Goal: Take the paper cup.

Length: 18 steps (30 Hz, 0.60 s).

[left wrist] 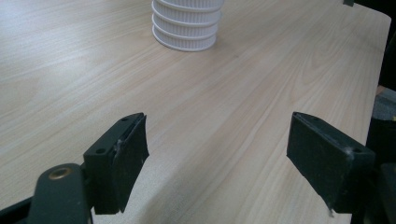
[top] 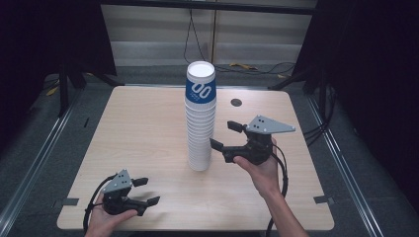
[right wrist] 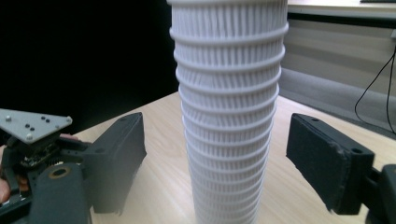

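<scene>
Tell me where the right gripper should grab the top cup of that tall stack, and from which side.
Grip the blue-printed top cup on its sidewall, just under the rolled rim, coming in level from the stack's right, where the right gripper already stands with open jaws. The paper cup stack is upright, tall and narrow, so a low or hard push would likely tip it; squeeze lightly and lift straight up.

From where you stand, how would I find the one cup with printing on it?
On the light wooden table, a tall stack of white ribbed paper cups rises near the middle. The topmost cup is the only one wearing a blue band with white markings.
</scene>
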Motion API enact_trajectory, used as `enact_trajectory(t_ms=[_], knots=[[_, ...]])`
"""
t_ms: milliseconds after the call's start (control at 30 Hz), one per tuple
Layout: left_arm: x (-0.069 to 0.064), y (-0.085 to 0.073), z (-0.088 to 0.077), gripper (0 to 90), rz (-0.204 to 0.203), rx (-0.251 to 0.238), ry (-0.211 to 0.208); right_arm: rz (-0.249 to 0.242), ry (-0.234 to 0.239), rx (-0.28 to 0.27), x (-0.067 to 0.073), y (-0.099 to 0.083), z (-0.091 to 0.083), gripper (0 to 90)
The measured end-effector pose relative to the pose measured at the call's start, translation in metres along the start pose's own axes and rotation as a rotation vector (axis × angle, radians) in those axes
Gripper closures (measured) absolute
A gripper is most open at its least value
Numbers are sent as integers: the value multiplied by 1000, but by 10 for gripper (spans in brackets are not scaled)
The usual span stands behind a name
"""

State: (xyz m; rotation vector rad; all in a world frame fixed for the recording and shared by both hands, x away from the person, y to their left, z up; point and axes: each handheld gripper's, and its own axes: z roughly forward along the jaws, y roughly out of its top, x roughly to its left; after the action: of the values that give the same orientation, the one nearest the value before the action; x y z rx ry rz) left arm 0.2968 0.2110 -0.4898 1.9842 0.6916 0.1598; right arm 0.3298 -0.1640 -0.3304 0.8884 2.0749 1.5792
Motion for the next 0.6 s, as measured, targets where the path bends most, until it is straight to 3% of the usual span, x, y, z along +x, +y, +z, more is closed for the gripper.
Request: enact_trajectory(t_ms=[600], knots=[[1,0,-1,202,-7,-4,-1,-11,4,-37,-8,40,1,161]])
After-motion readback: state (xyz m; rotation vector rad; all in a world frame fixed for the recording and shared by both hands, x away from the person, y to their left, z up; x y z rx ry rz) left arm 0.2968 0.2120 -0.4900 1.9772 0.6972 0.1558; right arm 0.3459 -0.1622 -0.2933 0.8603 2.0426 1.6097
